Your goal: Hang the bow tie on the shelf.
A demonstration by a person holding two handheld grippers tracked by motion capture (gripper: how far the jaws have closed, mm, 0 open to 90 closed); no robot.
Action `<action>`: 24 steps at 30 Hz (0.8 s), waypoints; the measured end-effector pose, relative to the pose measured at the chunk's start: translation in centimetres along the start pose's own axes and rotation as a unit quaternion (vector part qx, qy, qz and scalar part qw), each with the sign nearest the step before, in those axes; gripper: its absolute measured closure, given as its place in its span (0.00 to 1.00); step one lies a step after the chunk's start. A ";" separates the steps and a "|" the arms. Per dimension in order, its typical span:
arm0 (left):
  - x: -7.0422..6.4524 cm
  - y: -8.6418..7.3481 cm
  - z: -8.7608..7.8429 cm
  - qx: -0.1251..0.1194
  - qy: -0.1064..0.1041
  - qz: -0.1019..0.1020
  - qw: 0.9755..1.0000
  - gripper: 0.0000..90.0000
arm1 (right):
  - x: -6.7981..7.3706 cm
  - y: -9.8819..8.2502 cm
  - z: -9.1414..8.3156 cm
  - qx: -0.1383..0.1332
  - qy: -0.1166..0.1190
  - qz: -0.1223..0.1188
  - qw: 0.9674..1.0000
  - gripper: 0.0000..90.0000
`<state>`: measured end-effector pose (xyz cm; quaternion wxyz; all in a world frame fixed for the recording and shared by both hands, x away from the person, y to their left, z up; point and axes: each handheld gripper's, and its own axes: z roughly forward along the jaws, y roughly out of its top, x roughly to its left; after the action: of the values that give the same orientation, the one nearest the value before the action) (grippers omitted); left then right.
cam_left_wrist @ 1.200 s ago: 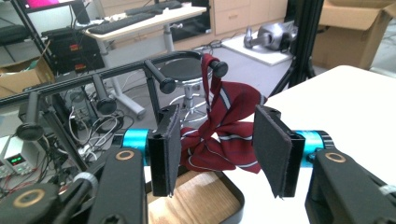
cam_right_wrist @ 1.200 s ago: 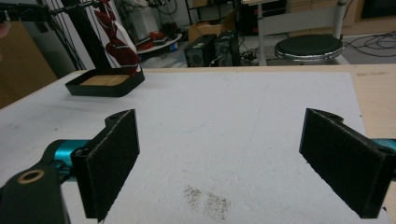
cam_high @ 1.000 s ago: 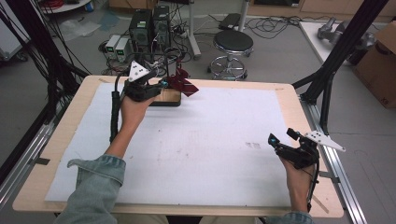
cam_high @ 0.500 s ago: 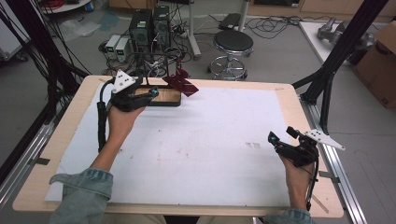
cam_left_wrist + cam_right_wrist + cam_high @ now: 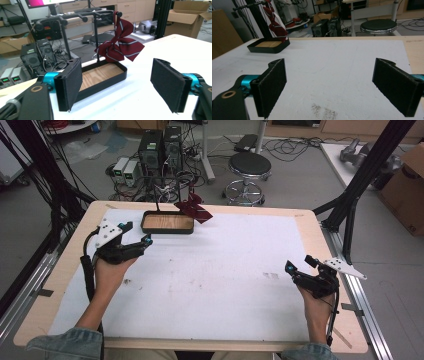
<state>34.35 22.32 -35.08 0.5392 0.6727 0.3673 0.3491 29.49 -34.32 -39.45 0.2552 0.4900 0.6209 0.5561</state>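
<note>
A dark red striped tie (image 5: 194,209) hangs knotted from a black stand (image 5: 159,190) at the table's far edge. The stand's base is a black tray (image 5: 168,229) with a wooden floor. My left gripper (image 5: 139,232) is open just left of and nearer than the tray, apart from it. In the left gripper view the tie (image 5: 119,47) and tray (image 5: 117,74) lie ahead between the spread pads (image 5: 70,84). My right gripper (image 5: 298,263) is open and holds nothing over the table's right side. In the right gripper view the tie (image 5: 274,23) and tray (image 5: 267,49) are far off.
A white sheet (image 5: 225,270) covers most of the wooden table (image 5: 320,235). Black frame posts (image 5: 360,185) rise at both sides. Behind the table are a stool (image 5: 248,169), computer boxes (image 5: 161,145) and cables on the floor.
My left gripper has drawn back from the tray, moving left and toward the near side, with its jaws open. The right gripper has stayed put.
</note>
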 end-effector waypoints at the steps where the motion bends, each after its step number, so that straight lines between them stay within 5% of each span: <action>1: 0.0 -0.2 -0.3 -0.001 0.000 0.000 1.000 0.28 | 0.0 0.0 0.0 -0.001 0.001 -0.001 1.000 0.12; 24: -0.1 -6.1 -4.7 0.006 0.032 -0.006 0.999 0.24 | 0.2 0.0 0.0 0.001 0.002 -0.001 1.000 0.12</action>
<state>29.53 25.37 -40.23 0.5247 0.6623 0.3905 0.3653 29.43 -34.14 -39.42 0.2539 0.4888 0.6221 0.5563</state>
